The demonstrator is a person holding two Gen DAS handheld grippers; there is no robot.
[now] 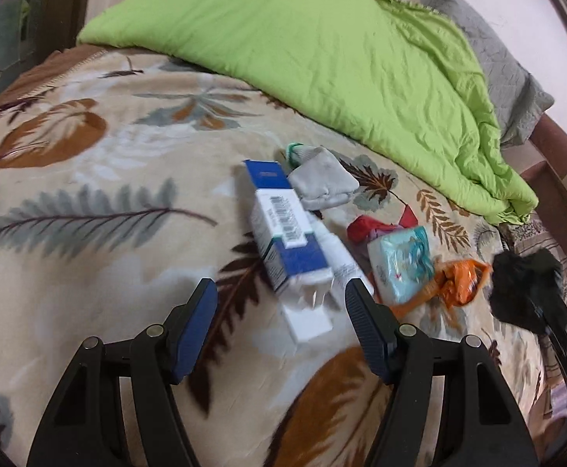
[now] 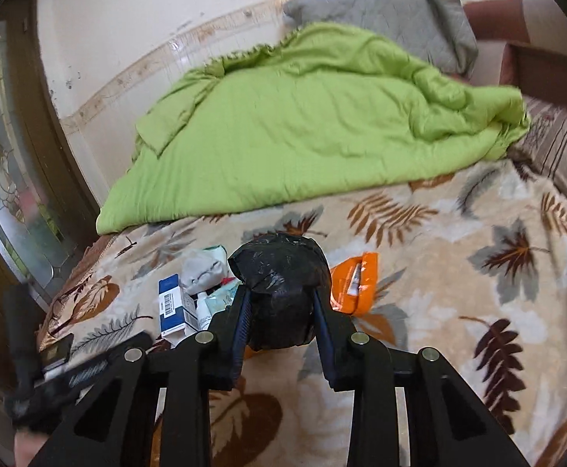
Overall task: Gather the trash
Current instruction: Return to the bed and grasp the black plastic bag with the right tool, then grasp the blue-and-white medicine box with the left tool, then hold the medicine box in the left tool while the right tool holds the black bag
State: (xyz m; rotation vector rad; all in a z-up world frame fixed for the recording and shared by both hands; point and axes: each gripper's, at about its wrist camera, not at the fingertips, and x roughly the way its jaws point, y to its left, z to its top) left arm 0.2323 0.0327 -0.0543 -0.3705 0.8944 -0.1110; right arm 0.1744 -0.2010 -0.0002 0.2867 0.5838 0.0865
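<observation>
While the right gripper point(image 2: 281, 311) clamped the black bag point(image 2: 279, 292), the left gripper's point(image 1: 281, 303) open fingers straddled the blue-and-white carton point(image 1: 287, 241), apparently lengthwise, away from them.

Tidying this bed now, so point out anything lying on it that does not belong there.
A loose heap of litter sits on the leaf-print blanket, below the green duvet: an opened blue-and-white carton, a grey wad, a tissue pack and a crumpled orange wrapper. The right hand-held gripper is shut on a black bag.
</observation>
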